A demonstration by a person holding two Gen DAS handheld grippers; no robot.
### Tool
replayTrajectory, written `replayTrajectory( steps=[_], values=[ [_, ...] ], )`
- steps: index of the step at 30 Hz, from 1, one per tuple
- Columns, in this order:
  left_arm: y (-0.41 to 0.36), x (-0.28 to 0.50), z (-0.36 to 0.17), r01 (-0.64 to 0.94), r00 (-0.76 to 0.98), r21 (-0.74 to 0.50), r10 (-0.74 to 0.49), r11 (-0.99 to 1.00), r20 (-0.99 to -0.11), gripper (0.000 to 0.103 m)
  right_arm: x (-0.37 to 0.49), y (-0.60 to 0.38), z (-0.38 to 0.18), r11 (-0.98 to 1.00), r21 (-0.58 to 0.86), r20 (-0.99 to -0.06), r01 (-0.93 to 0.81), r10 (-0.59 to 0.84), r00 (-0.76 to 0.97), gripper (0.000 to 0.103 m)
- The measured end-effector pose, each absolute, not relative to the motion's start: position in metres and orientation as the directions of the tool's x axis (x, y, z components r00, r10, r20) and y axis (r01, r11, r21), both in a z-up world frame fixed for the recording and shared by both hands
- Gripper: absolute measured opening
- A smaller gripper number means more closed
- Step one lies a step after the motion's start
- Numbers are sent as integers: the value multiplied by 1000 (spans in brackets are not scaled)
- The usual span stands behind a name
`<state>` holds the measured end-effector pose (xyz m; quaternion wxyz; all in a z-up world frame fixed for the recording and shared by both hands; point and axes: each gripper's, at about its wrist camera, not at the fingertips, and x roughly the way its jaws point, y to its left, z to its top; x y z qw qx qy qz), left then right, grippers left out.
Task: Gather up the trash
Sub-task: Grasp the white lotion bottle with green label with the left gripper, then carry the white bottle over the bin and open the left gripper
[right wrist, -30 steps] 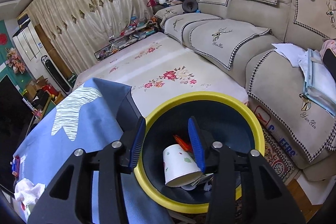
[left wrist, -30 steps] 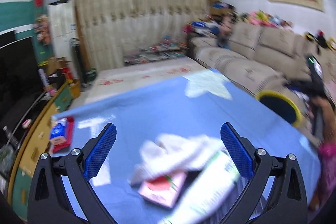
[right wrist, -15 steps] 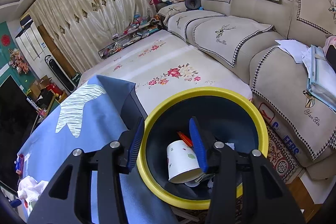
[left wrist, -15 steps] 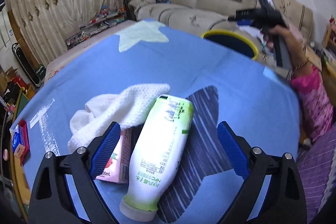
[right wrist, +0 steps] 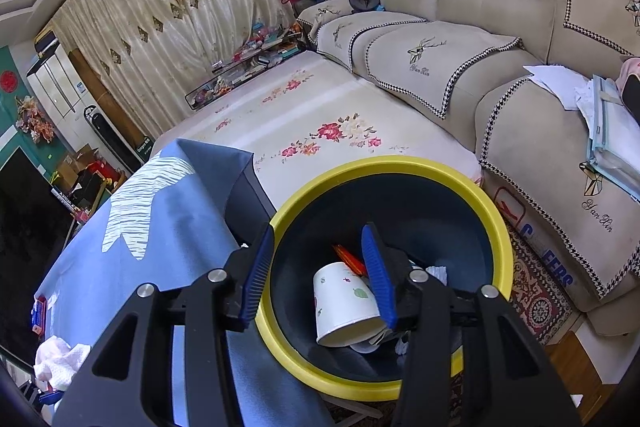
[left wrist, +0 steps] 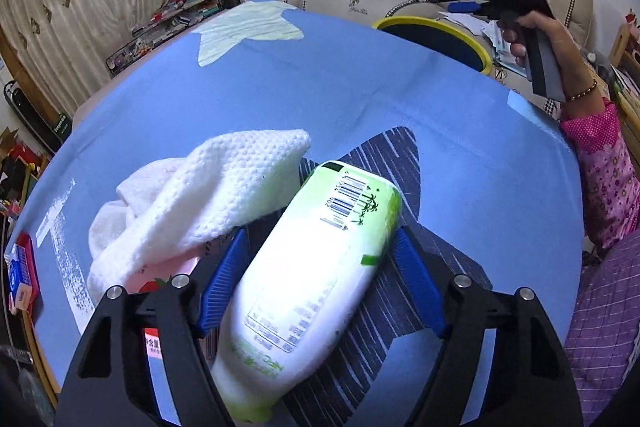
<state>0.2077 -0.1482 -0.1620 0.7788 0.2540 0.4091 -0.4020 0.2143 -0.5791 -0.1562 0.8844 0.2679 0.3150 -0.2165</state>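
Here the left claw (left wrist: 316, 287) straddles a green-and-white plastic bottle (left wrist: 308, 279) lying on its side on the blue-clothed tabletop (left wrist: 360, 83), towards its near edge. Its jaws have just been closing with the bottle between them; whether the blue pads already press the bottle's sides cannot be told. A white cloth (left wrist: 200, 199) lies bunched against the bottle's left side, draped over a pink carton (left wrist: 168, 273). Past the tabletop's far right corner stands a yellow-rimmed bin (right wrist: 494, 223). The right claw (right wrist: 316, 279) hovers above it, jaws partly apart and holding nothing; a paper cup (right wrist: 344, 303) lies inside the bin.
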Motion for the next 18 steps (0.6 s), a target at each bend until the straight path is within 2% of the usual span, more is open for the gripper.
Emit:
replayTrajectory(
  steps=[8,12,18],
  values=[
    [-148,199,-176,859,284,60,-375,508,-882,55,210,-585,-159,751,347,-677,561,-213,704,44],
    [-144,200,-174,837,270,13,-391,548,-880,54,210,-586,-161,751,356,-677,556,-203,708,44],
    [-153,194,-148,824,309,18,-422,567,-853,53,202,-589,-154,751,368,-658,548,-206,724,44]
  ],
)
